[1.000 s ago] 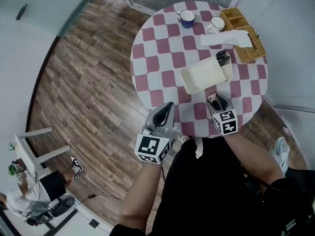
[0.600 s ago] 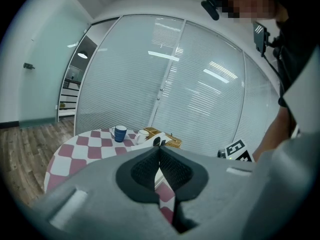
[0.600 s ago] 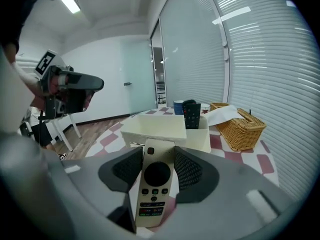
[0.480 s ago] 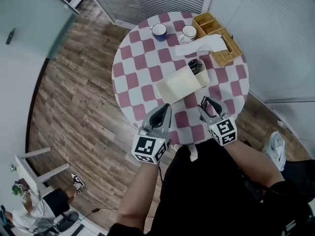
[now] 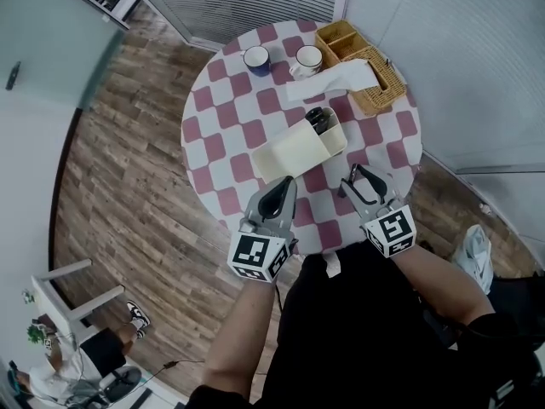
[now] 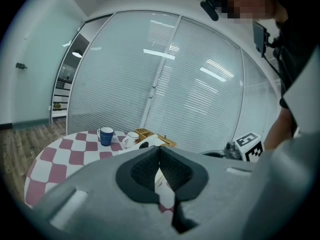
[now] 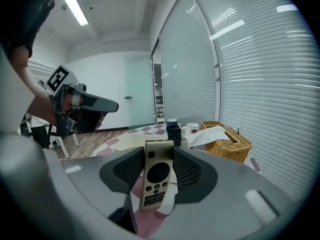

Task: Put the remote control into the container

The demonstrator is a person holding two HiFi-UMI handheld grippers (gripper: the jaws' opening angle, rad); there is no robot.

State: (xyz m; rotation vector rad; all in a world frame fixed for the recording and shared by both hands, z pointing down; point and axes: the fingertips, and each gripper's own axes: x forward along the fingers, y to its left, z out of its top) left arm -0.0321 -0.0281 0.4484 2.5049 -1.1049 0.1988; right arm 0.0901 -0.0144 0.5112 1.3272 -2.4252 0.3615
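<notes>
- 2 claws hang over the near edge of the table, at the bottom middle of the head view. Only my right claw carries anything.
- Right claw: about half open, and its jaws have just been closing. The pads press on the 2 long edges of the remote, which stands upright between them with its buttons facing the camera.
- Left claw: jaws fully together with nothing between them. It is beside the right claw but apart from it.
- Container: cream and oblong, lying slantwise at the middle of the table, just above my right claw in the head view. Dark things stand in its upper-right end; what they are I cannot tell.
- So the remote is in the air in my grip, near the container but not yet over it.
- Step in hand, as I judge it: carry the remote across and lower it in. The grip is only on narrow edges, so I would hold the squeeze steady or the remote may pivot.
- I would aim for the pale lower-left part, clear of the dark things, and turn the remote to lie along the container's long side.
- I would let go only when the remote is low inside, so it cannot bounce off the rim.
- At the top of the frame, the blue cup, white cup and basket are well apart from that path.
</notes>
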